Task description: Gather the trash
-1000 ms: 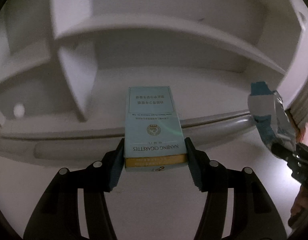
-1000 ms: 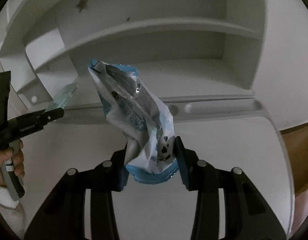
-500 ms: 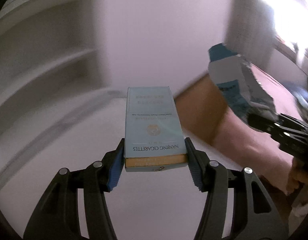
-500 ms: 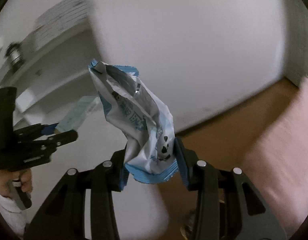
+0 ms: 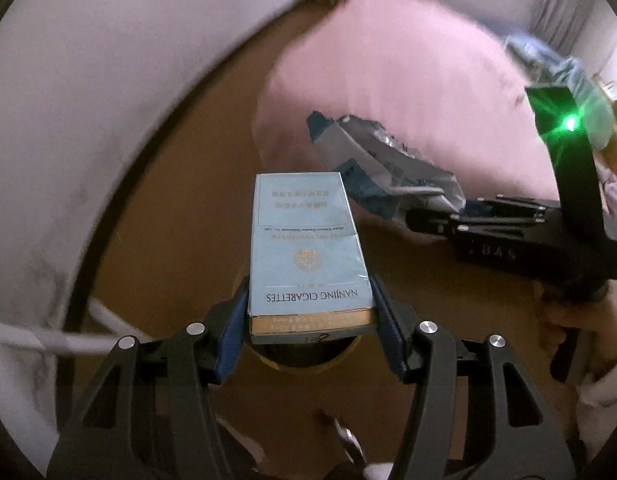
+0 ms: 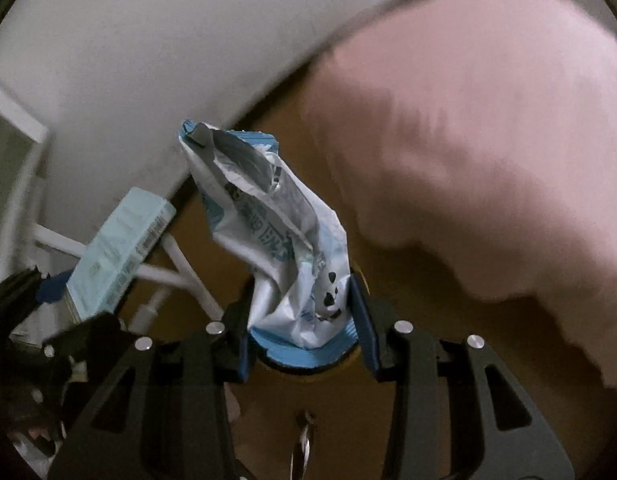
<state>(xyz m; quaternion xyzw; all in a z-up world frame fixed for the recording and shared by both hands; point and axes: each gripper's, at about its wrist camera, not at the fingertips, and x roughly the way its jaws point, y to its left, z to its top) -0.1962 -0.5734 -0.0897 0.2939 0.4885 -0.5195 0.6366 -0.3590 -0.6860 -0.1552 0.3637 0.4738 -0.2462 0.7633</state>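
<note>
Each fisheye camera sits close behind its own gripper, looking forward and down along the fingers toward the brown floor (image 5: 180,216) and pink bed (image 6: 488,140). Both views share these. Each view also captures the opposite gripper at its edge.

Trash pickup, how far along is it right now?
Picked up: both pieces are off any surface. In hand: the left gripper is shut on the cigarette box, the right gripper is shut on the wrapper, both over the brown floor. Left: dropping them. A round rimmed opening shows just below each gripper, possibly the bin, though blur makes it uncertain.
</note>
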